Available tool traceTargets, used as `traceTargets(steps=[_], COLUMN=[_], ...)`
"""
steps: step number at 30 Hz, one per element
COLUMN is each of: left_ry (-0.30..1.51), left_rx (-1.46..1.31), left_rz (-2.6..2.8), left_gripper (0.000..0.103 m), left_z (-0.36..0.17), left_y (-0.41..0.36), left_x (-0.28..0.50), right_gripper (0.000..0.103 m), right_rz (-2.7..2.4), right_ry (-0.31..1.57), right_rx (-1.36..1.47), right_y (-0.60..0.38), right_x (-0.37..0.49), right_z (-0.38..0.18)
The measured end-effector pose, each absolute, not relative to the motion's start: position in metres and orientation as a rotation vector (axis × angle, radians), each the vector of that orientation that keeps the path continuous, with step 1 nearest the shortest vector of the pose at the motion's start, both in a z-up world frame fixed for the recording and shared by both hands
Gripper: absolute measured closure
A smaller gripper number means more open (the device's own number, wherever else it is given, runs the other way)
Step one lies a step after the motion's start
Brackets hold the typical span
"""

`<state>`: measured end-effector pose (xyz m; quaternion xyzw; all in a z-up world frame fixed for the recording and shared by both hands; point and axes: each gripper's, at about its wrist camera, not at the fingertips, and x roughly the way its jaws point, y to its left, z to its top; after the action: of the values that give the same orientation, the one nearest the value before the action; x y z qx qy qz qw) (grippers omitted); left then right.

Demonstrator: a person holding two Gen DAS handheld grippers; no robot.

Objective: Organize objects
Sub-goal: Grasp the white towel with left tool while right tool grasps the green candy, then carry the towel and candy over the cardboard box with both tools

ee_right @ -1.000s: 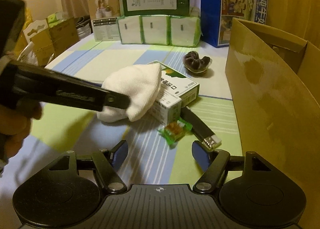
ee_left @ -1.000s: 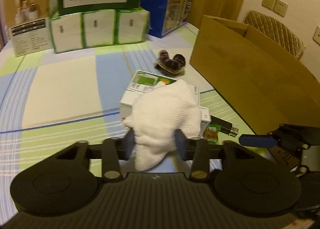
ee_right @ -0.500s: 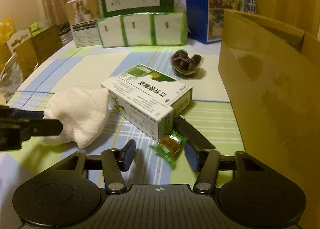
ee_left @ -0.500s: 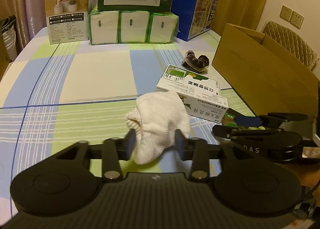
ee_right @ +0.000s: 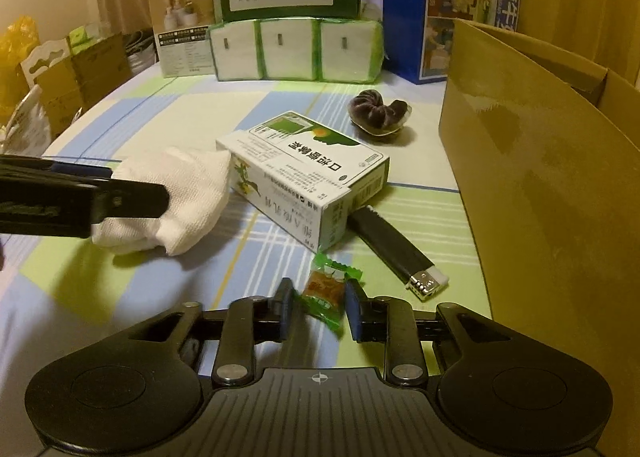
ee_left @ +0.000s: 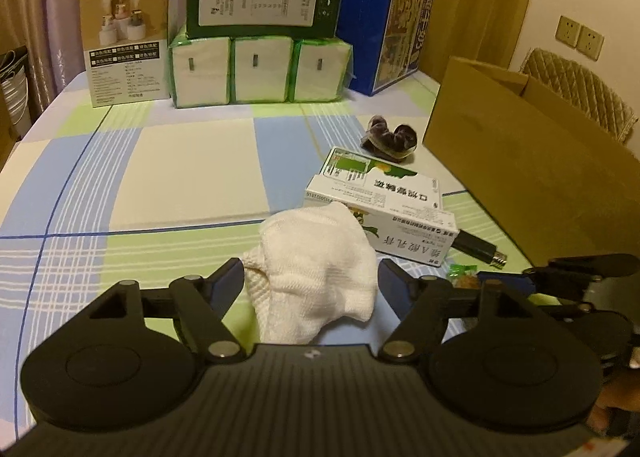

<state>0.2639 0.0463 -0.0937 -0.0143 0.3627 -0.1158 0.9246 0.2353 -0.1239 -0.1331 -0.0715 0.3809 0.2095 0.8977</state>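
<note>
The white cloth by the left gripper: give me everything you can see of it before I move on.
The white cloth is a soft, waffle-textured fabric, bunched into a rumpled mound rather than folded flat. It lies on the checked tablecloth, between the spread fingers of the left gripper, which stand open on either side of it; I cannot tell whether they touch it. Its far edge reaches the near end of the green and white box; contact is unclear. No stains or tears show.

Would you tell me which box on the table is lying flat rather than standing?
The green-and-white medicine box beside the white cloth; the others stand upright.
</note>
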Motion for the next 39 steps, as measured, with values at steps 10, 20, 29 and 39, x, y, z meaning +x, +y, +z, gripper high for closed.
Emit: traceTargets(steps=[10, 20, 29, 39], left_ry=[0.797, 0.784, 0.784, 0.785], left_rx=[0.036, 0.017, 0.031, 0.037], left_rz=[-0.220, -0.213, -0.199, -0.198], left_gripper=[0.062, 0.066, 0.058, 0.080], left_z=[-0.113, -0.113, -0.116, -0.107], left_y=[0.042, 0.044, 0.041, 0.037], left_x=[0.272, 0.267, 0.268, 0.260], right_gripper=[0.070, 0.071, 0.084, 0.085], right_rz=[0.411, 0.384, 0.386, 0.401], right_ry=[0.772, 0.771, 0.774, 0.769], right_rx=[-0.125, -0.102, -0.118, -0.112], right_y=[-0.125, -0.126, -0.123, -0.127], right_x=[0.236, 0.240, 0.240, 0.232], right_z=[-0.134, -0.135, -0.135, -0.126])
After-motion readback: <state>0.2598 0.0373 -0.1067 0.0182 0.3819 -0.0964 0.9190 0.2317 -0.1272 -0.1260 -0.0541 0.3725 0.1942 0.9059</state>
